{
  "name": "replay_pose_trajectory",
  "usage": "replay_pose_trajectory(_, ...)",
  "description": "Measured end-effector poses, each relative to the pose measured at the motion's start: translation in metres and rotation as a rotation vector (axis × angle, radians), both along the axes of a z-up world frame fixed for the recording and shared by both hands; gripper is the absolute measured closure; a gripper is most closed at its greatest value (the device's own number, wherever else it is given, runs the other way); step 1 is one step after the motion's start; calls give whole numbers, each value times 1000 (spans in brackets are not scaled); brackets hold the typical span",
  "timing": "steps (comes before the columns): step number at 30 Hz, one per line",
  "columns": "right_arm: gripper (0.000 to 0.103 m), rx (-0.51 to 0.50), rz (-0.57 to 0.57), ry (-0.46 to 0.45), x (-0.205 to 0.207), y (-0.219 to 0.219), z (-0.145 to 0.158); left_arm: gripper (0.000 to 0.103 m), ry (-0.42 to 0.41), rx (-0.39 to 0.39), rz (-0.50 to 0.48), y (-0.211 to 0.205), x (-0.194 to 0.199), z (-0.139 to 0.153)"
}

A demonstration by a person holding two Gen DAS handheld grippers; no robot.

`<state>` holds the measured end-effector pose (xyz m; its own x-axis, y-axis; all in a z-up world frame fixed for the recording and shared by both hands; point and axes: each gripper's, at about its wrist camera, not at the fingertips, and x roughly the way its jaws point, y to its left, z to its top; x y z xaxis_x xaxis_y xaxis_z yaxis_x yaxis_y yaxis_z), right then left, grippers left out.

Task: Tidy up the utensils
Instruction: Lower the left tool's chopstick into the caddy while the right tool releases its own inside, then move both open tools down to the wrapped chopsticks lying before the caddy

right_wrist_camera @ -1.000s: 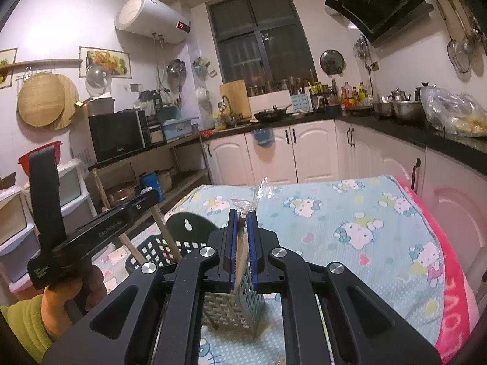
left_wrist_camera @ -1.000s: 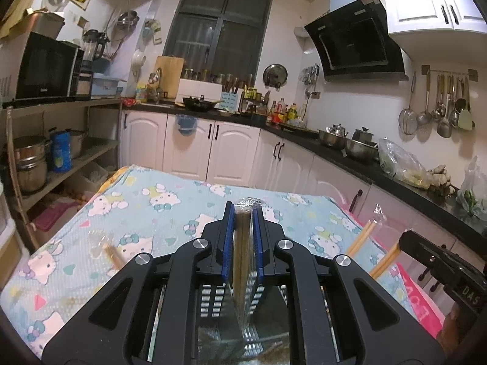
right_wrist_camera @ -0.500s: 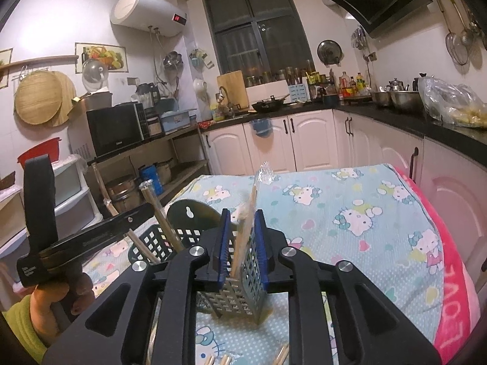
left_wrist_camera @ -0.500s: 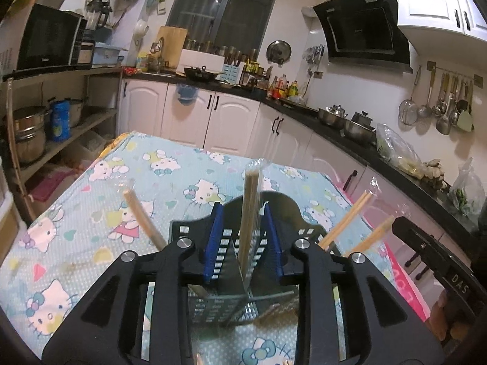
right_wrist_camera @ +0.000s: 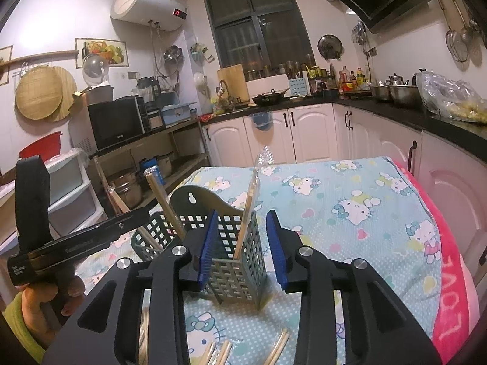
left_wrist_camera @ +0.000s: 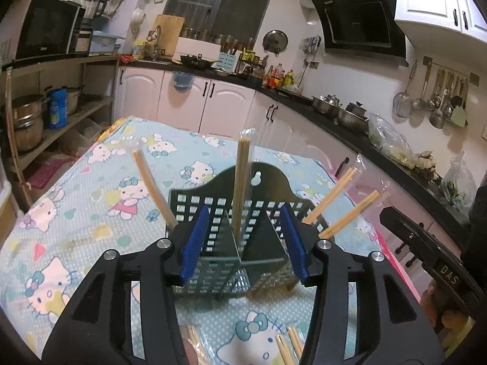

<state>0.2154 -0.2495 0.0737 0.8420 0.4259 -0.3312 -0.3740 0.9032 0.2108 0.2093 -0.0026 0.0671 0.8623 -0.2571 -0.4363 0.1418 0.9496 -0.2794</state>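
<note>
Both just opening, released: left gripper (left_wrist_camera: pixel 243 243) around upright wrapped chopsticks (left_wrist_camera: pixel 242 179) in holder (left_wrist_camera: pixel 258 200); right gripper (right_wrist_camera: pixel 242 245), only there gloved hand (right_wrist_camera: pixel 45 307) visible.

I see Hello Kitty tablecloth (left_wrist_camera: pixel 91 188) spread under tongs. Ahead of them, dark window (right_wrist_camera: pixel 255 27); microwave (right_wrist_camera: pixel 117 123) off to left; range hood (left_wrist_camera: pixel 360 19) upper right; ladles on rail (left_wrist_camera: pixel 435 100) far right.
</note>
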Motion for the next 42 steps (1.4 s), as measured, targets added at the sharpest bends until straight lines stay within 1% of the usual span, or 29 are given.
replay_pose_trajectory(9,67,-10,10,8,-13,-3,-3,46,22,-22,1,8,-18,-4)
replay_pose_trajectory(16,66,-26,27,17,-24,0,-6,40,26,-28,2,15,-31,-7)
replay_pose_trajectory(18,66,-29,31,20,-27,1,-6,37,31,-25,1,16,-35,-9)
replay_pose_trajectory(23,66,-39,43,33,-36,5,-9,36,52,-25,1,19,-44,-16)
replay_pose_trajectory(25,66,-44,47,37,-39,6,-11,26,60,-28,5,22,-46,-17)
replay_pose_trajectory(26,65,-48,49,42,-41,7,-12,24,62,-31,9,24,-48,-18)
replay_pose_trajectory(30,65,-59,64,59,-46,11,-16,24,76,-26,21,30,-55,-23)
replay_pose_trajectory(35,64,-74,87,84,-51,15,-22,21,116,-36,37,39,-60,-33)
replay_pose_trajectory(39,64,-100,100,97,-57,19,-27,21,140,-34,49,45,-63,-42)
replay_pose_trajectory(42,64,-114,102,119,-58,20,-33,21,163,-48,53,50,-64,-48)
